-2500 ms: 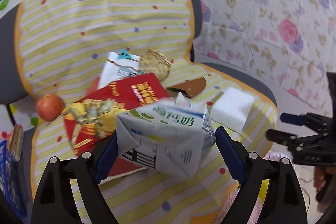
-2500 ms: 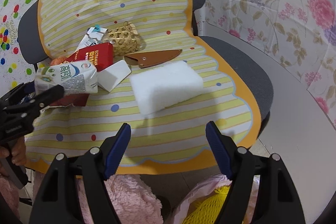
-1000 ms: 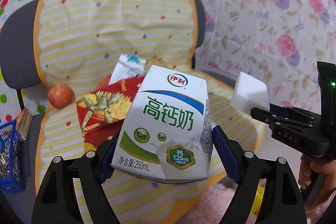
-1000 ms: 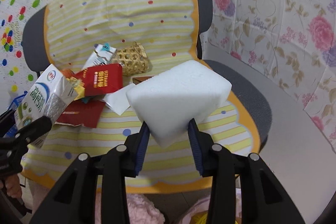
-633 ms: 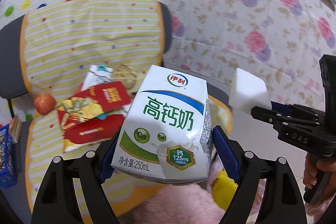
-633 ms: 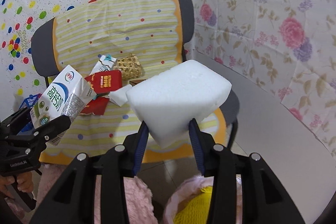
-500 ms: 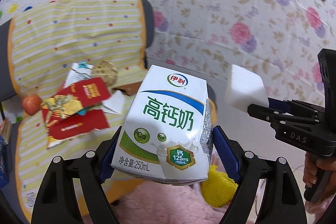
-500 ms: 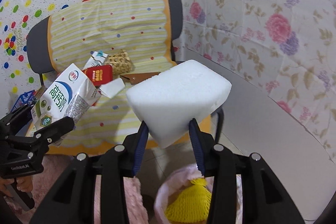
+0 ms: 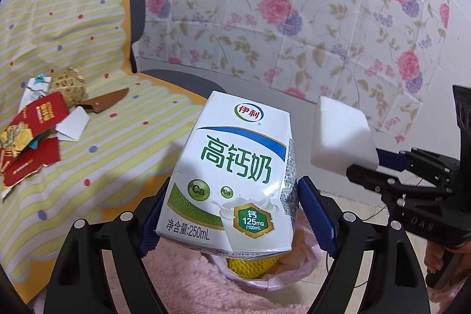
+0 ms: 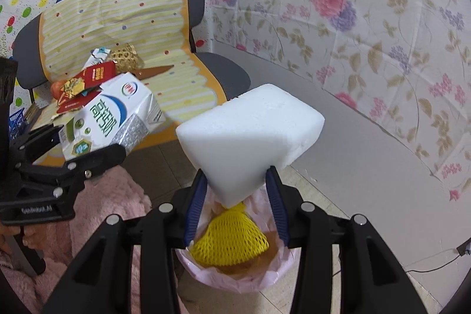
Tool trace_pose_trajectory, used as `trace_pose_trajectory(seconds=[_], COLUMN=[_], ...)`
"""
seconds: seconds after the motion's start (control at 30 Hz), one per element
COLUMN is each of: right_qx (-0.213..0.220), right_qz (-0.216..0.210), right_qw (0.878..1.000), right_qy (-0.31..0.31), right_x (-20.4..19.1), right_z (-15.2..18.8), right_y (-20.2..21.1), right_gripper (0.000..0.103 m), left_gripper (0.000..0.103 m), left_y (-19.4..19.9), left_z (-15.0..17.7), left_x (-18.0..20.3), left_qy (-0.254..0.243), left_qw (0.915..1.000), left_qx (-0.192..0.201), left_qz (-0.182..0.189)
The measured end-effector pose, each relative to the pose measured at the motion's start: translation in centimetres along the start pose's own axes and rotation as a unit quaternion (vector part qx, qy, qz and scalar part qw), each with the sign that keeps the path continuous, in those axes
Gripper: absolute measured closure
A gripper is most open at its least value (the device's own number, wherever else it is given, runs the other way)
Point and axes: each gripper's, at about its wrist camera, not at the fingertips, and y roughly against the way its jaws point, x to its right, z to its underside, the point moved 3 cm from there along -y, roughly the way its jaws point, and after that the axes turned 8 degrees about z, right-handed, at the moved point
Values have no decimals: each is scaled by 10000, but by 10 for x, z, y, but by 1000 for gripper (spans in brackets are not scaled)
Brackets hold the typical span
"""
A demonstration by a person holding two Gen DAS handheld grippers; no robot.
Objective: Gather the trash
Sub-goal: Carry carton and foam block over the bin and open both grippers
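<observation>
Two pieces of trash are in hand and both hang over or close beside the pink-lined bin (image 10: 235,278). The left claw (image 9: 226,214) stands wide, its blue pads clamped on the sides of a milk carton (image 9: 232,175). The right claw (image 10: 235,202) pinches a white foam block (image 10: 250,137) by its lower corner, directly above the bin's mouth; its jaws stand about half apart and look to be easing open, with the block between them. A yellow mesh net (image 10: 229,234) already lies in the bin, so some collecting is done.

Left on the striped chair seat (image 9: 123,143) are red packets (image 9: 35,119), a white paper scrap (image 9: 72,127), a brown knife-shaped piece (image 9: 103,102) and a woven basket (image 9: 69,86); which of these count as trash cannot be told.

The bin's mouth is narrow and half filled. It sits between a pink fluffy fabric (image 10: 112,196) and the bare floor by the flowered wall. The two claws are near each other, so dropping both pieces at once looks tight.
</observation>
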Motion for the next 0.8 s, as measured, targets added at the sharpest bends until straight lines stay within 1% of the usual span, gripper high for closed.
trace_pose_trajectory(seconds=[0.13,0.27,0.33,0.37,0.4,0.43,0.57,0.7,0.77,0.8], right_qx=[-158,-258,-362,-400,-438,-478,-516,-380,-309,-263], right_qz=[1,-80,-146,-117,-95,-97,-81,-71,-95,-135], right_qw=[9999,9996,9992,9991,9990,9988,9986,9992,9993,9993], right_qy=[-32,-39,5,34,69,99,44,-141,-196,-221], right_x=[11,17,17,18,18,17,22,29,29,28], right_z=[13,18,22,24,26,28,29,22,17,14], right_y=[-6,-19,-27,-32,-36,-38,-39,-31,-27,-23], right_gripper=[61,59,52,44,38,37,37,37,37,37], left_gripper=[21,20,16,14,13,13,13,13,13,13], left_y=[-11,-24,-31,-32,-34,-35,-34,-26,-21,-18], left_z=[-3,-9,-10,-11,-11,-11,-9,-5,-1,0], left_x=[9,10,10,9,8,7,0,-8,-13,-15], left_qy=[-30,11,88,126,161,193,286,213,187,185], left_qw=[9999,9998,9996,9995,9995,9994,9994,9995,9989,9989], left_qx=[-60,-93,-154,-151,-147,-162,-187,-177,-246,-255], left_qz=[79,155,234,231,243,250,103,-168,-346,-357])
